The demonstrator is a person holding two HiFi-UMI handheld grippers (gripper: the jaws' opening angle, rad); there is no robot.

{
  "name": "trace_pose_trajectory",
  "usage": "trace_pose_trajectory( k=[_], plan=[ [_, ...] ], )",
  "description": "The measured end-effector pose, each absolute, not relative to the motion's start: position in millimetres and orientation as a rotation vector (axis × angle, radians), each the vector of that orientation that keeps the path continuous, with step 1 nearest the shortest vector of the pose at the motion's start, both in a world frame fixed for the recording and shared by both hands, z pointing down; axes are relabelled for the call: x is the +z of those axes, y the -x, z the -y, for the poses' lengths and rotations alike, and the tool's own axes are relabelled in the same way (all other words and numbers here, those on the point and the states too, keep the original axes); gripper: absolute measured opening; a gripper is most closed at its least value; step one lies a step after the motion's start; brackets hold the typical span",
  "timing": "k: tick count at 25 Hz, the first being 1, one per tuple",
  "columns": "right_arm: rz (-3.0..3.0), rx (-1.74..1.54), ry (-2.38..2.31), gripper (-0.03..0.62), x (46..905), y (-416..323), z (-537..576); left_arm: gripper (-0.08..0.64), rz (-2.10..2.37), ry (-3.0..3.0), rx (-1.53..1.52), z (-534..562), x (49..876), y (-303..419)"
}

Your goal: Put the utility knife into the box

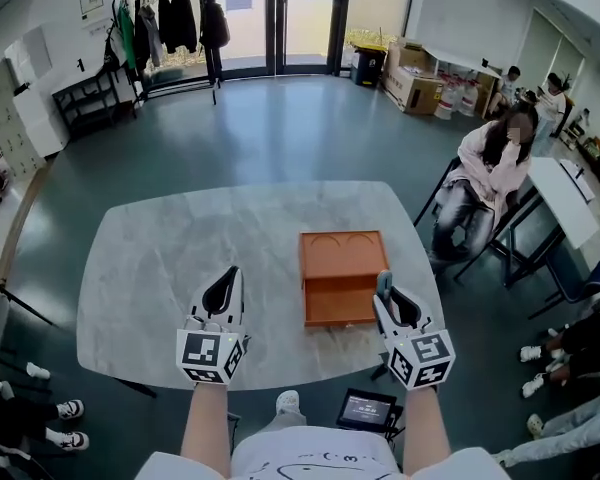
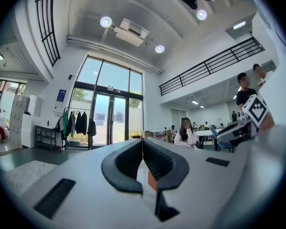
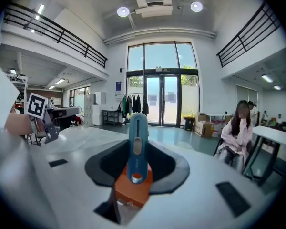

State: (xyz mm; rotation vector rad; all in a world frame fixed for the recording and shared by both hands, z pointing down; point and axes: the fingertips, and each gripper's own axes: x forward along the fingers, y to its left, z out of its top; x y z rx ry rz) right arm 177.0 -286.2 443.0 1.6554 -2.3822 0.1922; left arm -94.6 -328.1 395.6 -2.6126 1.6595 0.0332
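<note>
The orange box (image 1: pixel 342 251) lies open on the marble table (image 1: pixel 160 258), right of centre, with its tray part towards me. My right gripper (image 1: pixel 385 294) hovers by the box's near right corner, shut on a blue utility knife (image 1: pixel 382 279). In the right gripper view the knife (image 3: pixel 137 142) stands upright between the jaws, with the box (image 3: pixel 132 191) showing below it. My left gripper (image 1: pixel 228 280) hangs over bare table to the left of the box, its jaws shut with nothing in them. In the left gripper view the gripper (image 2: pixel 142 141) has its tips meeting, and a sliver of the box (image 2: pixel 151 181) shows beneath them.
A person sits on a chair (image 1: pixel 485 183) just beyond the table's right edge, beside a white desk (image 1: pixel 570 203). A small screen (image 1: pixel 367 408) sits below the table's near edge. Cardboard boxes (image 1: pixel 415 83) and a coat rack (image 1: pixel 170 23) stand far off by the doors.
</note>
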Motion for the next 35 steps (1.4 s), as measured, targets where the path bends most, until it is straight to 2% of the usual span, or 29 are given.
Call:
trace_pose_trajectory(
  k=[13,35],
  plan=[
    [2.317,0.280,-1.635,0.133,467,-178,342,0.015,-1.656,2.668,-0.027,390,418,97],
    [2.167,0.571,-1.227,0.134,572,-165,367,0.015,-1.862,2.723,-0.169,398,486,98]
  ],
)
